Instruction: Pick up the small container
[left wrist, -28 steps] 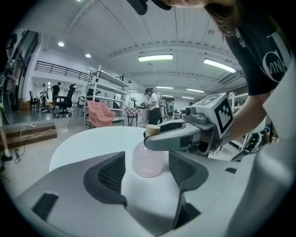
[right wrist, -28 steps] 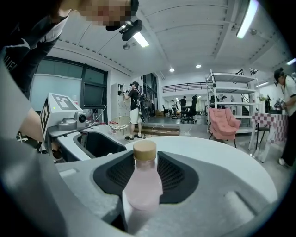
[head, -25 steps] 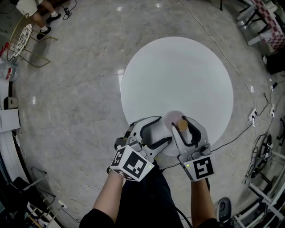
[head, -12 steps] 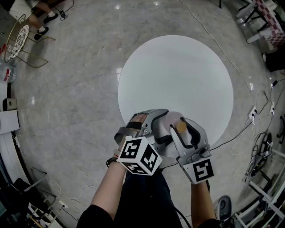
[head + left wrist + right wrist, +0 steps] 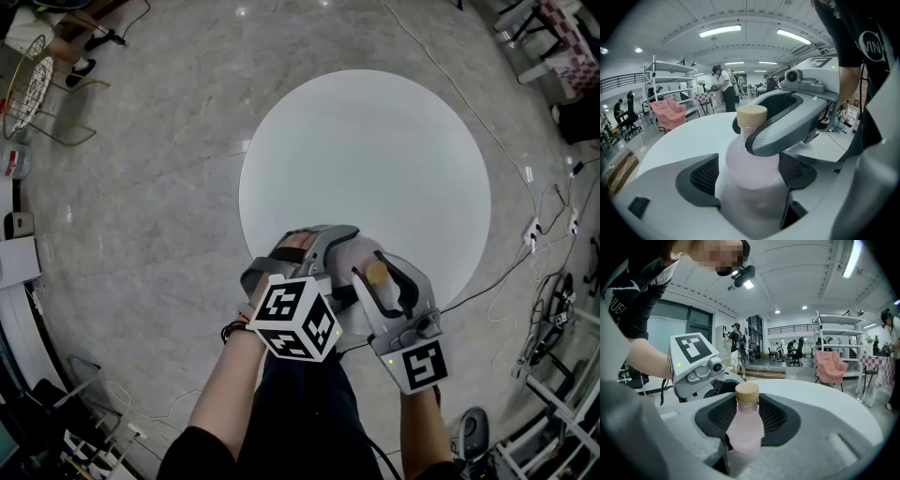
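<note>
The small pink bottle (image 5: 744, 430) with its tan cap (image 5: 377, 272) stands upright at the near edge of the round white table (image 5: 375, 150), caught between both tools at once. The right gripper (image 5: 746, 414) is closed on it, pads bearing on the shoulder just under the cap. The left gripper (image 5: 751, 180) has just been opening its jaws and now stands wide, with the bottle's lower body between the pads but not squeezed. The main risk, as I judge it, is a fumbled handover. If the right jaws let go before the left ones bite, the smooth rounded body could tip and roll off the nearby edge. If the left jaws close carelessly they may strike the right jaw and not the bottle, since the two tools sit crowded together. The left gripper view alone shows the right jaw hooked across the neck. The right gripper view alone shows the left tool's marker cube (image 5: 691, 348) just behind the bottle. Only the head view shows how near the edge all this is (though there the bottle is mostly hidden). Whether its base rests on the table I cannot tell.
</note>
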The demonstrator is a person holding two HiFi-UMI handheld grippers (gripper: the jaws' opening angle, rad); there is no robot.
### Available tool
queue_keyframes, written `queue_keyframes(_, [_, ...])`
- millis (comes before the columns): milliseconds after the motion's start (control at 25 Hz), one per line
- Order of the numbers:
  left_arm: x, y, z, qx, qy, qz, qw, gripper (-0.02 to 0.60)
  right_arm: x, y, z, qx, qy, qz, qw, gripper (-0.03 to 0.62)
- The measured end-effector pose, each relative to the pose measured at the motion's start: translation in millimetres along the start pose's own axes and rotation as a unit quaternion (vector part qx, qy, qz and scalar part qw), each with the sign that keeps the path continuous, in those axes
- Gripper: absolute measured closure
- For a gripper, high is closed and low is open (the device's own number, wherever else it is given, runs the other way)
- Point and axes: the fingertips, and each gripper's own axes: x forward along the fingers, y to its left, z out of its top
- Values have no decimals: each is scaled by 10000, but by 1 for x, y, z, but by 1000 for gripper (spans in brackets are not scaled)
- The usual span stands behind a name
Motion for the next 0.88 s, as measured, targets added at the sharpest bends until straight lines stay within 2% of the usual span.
queue_keyframes(440, [14,-6,-5,143,163,-282,9994,215,0,2,0,-26,-43,37,10000,448])
queue_keyframes(880, [19,-8,-4,285,123,-164,9994,216,-4,0,-3,-46,-144,-15,9999,450])
